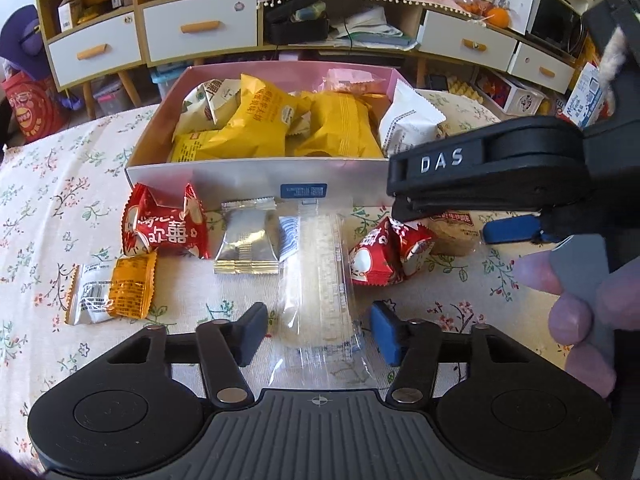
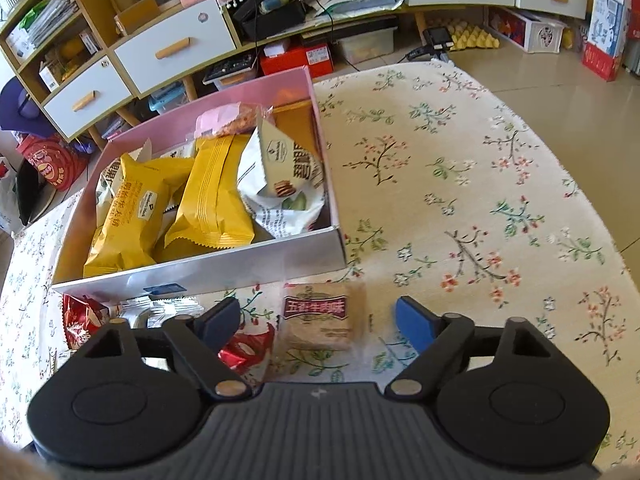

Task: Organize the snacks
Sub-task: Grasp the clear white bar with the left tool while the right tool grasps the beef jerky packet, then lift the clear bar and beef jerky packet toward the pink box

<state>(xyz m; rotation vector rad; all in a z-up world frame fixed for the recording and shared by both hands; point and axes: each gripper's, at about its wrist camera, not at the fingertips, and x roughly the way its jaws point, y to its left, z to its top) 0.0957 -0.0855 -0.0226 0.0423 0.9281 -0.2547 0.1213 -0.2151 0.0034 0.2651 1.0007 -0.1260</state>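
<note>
Two packets are lined up for pickup on the floral-clothed bench (image 2: 460, 168), just in front of the pink-lined cardboard box (image 1: 256, 178) of snacks. The left gripper (image 1: 318, 334) straddles a long clear-wrapped pale wafer bar (image 1: 316, 280), jaws released, not yet pressing; it looks light, crinkly, slippery and brittle, so pinch mid-length across its narrow sides. The right gripper (image 2: 318, 320), also released, brackets a small square tan biscuit pack (image 2: 320, 318): firm, crumbly, best gripped on its flat edges.
</note>
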